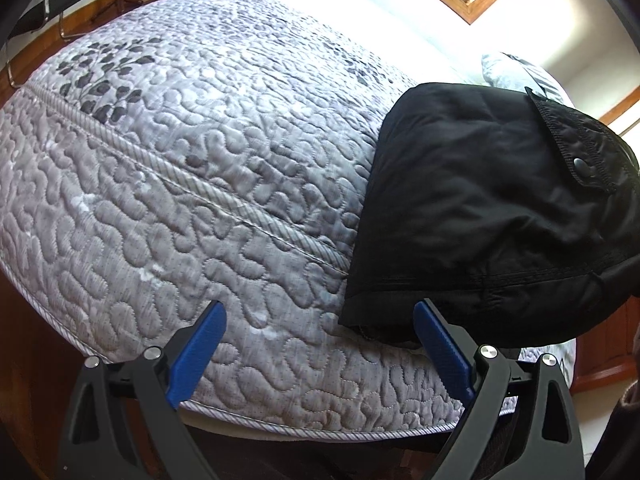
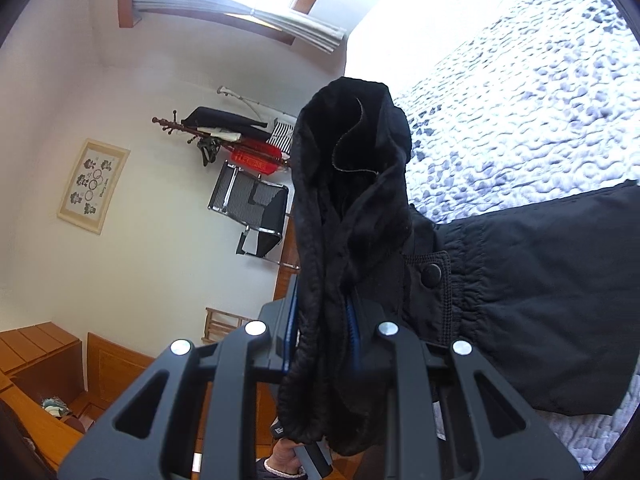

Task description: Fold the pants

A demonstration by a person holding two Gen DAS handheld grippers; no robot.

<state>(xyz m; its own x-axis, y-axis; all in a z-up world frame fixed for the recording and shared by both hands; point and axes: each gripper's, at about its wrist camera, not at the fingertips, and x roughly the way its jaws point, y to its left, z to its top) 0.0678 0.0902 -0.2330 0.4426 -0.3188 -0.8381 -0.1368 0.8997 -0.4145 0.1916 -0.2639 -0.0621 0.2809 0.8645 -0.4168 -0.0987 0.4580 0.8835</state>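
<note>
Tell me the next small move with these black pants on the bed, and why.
Probably carry the bunched end across the bed. The right gripper is clamped on one end of the pants, while the left gripper hangs open by the mattress edge.

Black pants (image 1: 492, 216) are seen lying folded on the quilted bed (image 1: 192, 168), near its edge, a snap-buttoned pocket flap turned upward. One bunched end of the pants, with dark fleecy lining exposed, is lifted clear of the bed and is clamped between the right gripper (image 2: 324, 320) jaws
</note>
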